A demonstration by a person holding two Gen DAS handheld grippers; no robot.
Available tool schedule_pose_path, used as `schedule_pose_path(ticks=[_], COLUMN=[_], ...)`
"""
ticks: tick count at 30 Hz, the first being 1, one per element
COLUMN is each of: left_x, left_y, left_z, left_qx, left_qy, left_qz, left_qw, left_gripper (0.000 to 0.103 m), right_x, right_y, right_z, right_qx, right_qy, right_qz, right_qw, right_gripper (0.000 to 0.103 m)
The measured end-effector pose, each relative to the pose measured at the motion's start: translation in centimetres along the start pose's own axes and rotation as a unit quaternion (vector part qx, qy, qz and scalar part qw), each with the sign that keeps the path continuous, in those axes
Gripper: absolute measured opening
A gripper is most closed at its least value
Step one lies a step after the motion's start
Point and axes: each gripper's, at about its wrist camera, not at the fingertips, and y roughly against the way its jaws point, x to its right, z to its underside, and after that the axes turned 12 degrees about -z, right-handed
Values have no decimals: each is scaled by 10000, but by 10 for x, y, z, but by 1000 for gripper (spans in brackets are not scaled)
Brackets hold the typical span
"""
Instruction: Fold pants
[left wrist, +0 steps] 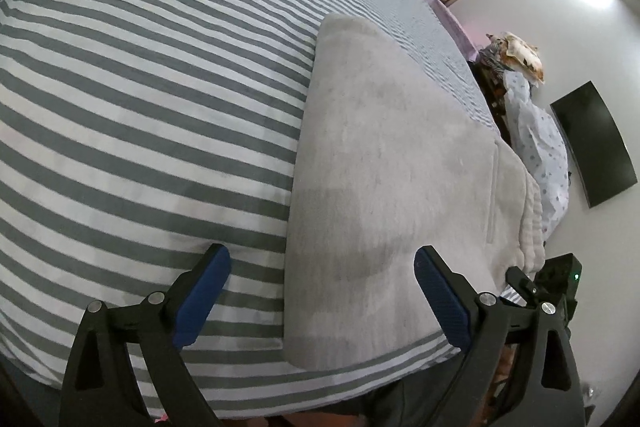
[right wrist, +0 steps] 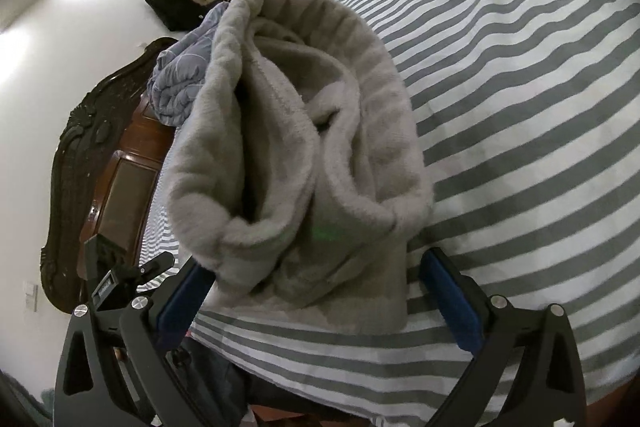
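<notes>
Covering most of both views, the striped bedsheet (left wrist: 140,87) carries the grey fleece pants (left wrist: 380,155), laid near the bed's edge, flat toward the left gripper and bunched at the waistband end toward the right. Left gripper (left wrist: 322,291) hangs over them, jaws wide, gripping nothing. Right gripper (right wrist: 316,303) also spread fully, pads (right wrist: 452,303) flanking the bunched cloth, not pressing it.

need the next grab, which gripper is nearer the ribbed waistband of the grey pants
Right. The right gripper stands open right at the waistband, whose bunched fleece hangs between its fingers. The left gripper is open over the flat leg part, the waistband off to its right.
</notes>
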Motion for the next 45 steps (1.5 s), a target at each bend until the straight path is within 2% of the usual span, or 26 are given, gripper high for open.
schedule_pose_path(ticks=[5, 7, 19, 24, 25, 28, 33, 35, 39, 45], left_x=[4, 6, 23, 36, 39, 44, 42, 42, 45, 50], left_y=[-3, -6, -26, -35, -37, -35, -32, -29, -22, -12], left_z=[-5, -8, -44, -53, -53, -50, -48, -47, -47, -46], left_qx=[117, 141, 30, 23, 45, 197, 231, 270, 335, 454], left_qy=[-95, -127, -195, -306, -381, -591, -548, -590, -589, -620], left_qz=[83, 131, 366, 302, 196, -67, 41, 11, 18, -14], left_qw=[9999, 9997, 9991, 9991, 9991, 9980, 9982, 9979, 9977, 9970], left_gripper=[93, 93, 93, 92, 90, 76, 56, 51, 39, 32], right_x=[-2, -2, -2, -2, -1, 3, 0, -3, -11, -35], right_y=[1, 0, -27, -31, -31, -27, -29, -31, -33, -32], right_z=[-2, -6, -36, -45, -45, -43, -42, -42, -43, -44], right_qx=[76, 112, -28, -141, -147, -116, -90, -60, -10, 61], right_qy=[165, 278, 348, 301, 269, 89, -2, -86, -144, -105], right_qz=[-196, -374, -584, -550, -526, -451, -303, -244, -146, -35], right_qw=[9996, 9989, 9977, 9979, 9981, 9989, 9995, 9996, 9998, 9999], right_gripper=[101, 92, 92, 89, 85, 74, 73, 70, 59, 50])
